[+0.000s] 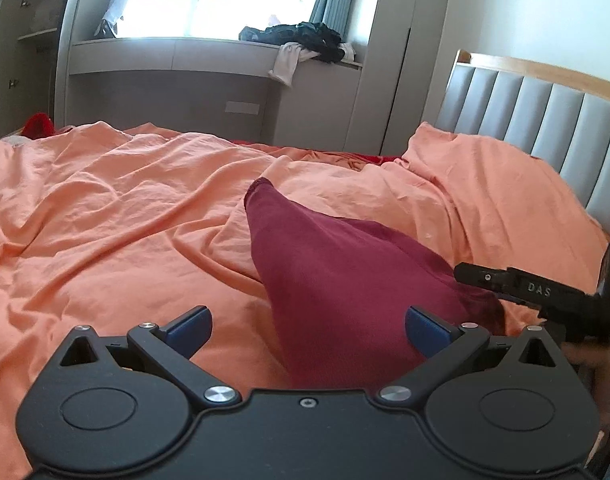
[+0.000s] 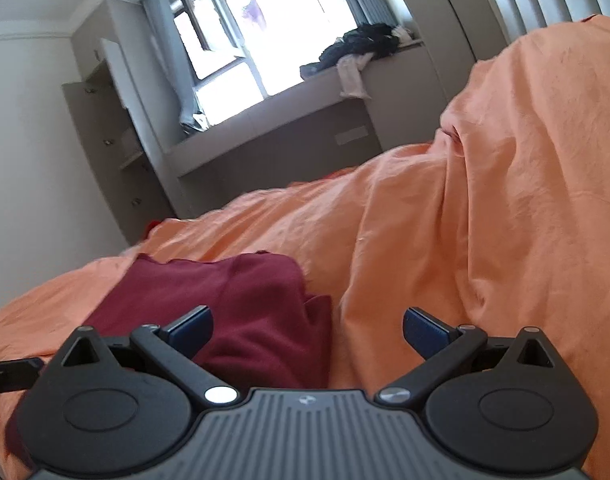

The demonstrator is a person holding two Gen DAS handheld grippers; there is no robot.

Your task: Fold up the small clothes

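Both claws gape wide — left claw (image 1: 307, 330), right claw (image 2: 307, 330) — over the maroon garment (image 1: 337, 276) (partly folded) on the bed (image 1: 105, 216), near its headboard (image 1: 545, 128) end; orange bedding lies bare leftward.

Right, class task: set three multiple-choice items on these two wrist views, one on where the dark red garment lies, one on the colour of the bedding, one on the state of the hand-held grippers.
1. Where does the maroon garment lie?
A on the window ledge
B on the bed cover
C on the floor

2. What colour is the bed cover?
A orange
B white
C green

3. How are the left hand-held gripper and right hand-held gripper set?
A both shut on cloth
B one open, one shut
C both open

Answers:
1 B, it rests on the cover.
2 A, orange throughout.
3 C, fingers wide apart, gripping nothing.
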